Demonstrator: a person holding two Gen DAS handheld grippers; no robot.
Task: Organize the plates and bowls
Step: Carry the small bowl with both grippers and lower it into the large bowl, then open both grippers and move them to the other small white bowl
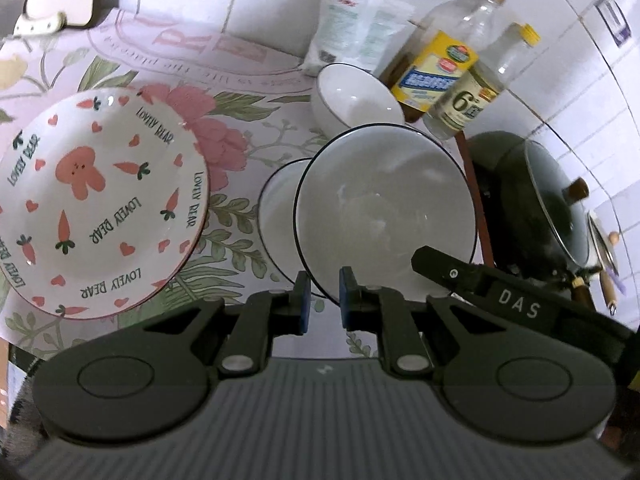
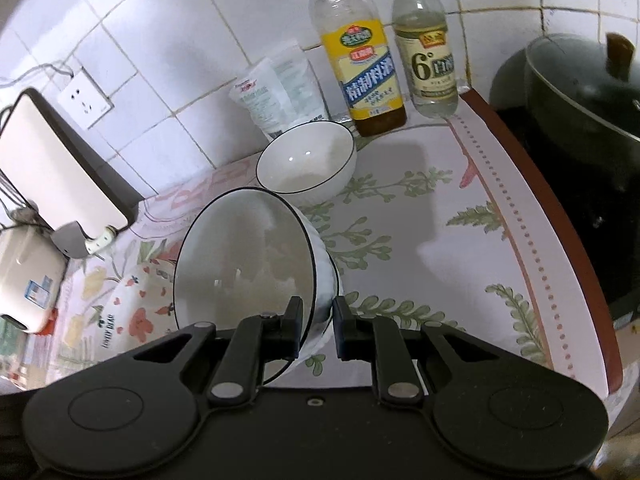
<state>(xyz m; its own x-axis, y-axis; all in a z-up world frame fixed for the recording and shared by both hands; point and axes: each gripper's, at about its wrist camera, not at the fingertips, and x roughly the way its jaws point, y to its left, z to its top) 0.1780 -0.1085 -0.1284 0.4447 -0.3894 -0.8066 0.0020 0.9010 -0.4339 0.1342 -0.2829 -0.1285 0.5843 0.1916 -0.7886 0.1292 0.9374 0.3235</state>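
A white bowl with a dark rim [image 2: 244, 264] is tilted and held above the floral counter; my right gripper [image 2: 318, 326] is shut on its rim. In the left wrist view the same bowl [image 1: 384, 208] hangs above another white bowl [image 1: 280, 216] on the counter, and the right gripper's finger [image 1: 444, 268] grips its near right rim. My left gripper [image 1: 325, 300] sits at the held bowl's near edge, jaws a little apart, and I cannot tell whether they pinch the rim. A third white bowl [image 1: 352, 96] [image 2: 308, 160] stands by the wall. A rabbit-and-carrot plate [image 1: 100, 200] [image 2: 132, 304] lies at the left.
Two bottles [image 2: 364, 64] [image 2: 428, 52] and a white bag [image 2: 280, 88] stand against the tiled wall. A dark lidded wok [image 2: 588, 92] [image 1: 544, 200] sits on the stove at the right. A white appliance [image 2: 60, 172] and a socket [image 2: 82, 98] are at the left.
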